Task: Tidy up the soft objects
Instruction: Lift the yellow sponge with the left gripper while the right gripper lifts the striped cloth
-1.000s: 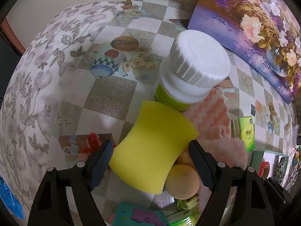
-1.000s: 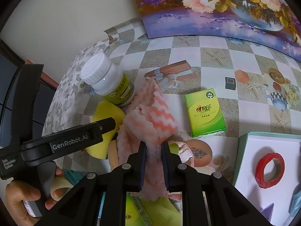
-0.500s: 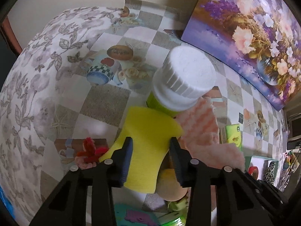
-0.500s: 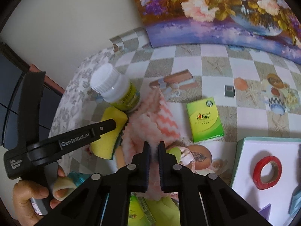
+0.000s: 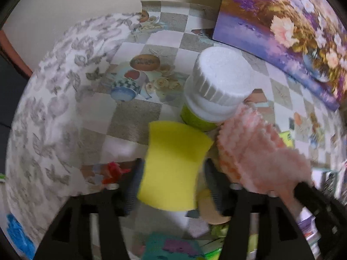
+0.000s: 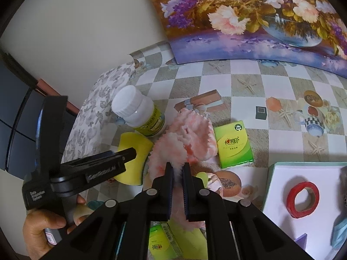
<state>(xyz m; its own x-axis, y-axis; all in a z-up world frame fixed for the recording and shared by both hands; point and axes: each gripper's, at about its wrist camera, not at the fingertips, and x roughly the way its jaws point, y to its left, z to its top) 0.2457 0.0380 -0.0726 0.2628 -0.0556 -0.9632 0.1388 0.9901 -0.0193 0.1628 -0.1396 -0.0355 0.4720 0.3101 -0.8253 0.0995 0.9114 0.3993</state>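
Bottle (image 6: 138, 111) (one, white-capped) as landmark, one yellow sponge (image 5: 173, 164) just before it between left gripper (image 5: 171, 181) jaws, just reopening, one pink cloth (image 6: 184, 138) beside it pinched tight in right gripper (image 6: 177, 169), one green tissue pack (image 6: 234, 144) beyond.

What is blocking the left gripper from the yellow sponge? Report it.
Nothing visible. The yellow sponge already sits between the fingers of the left gripper, whose jaws have just been opening. The white-capped bottle stands just beyond it.
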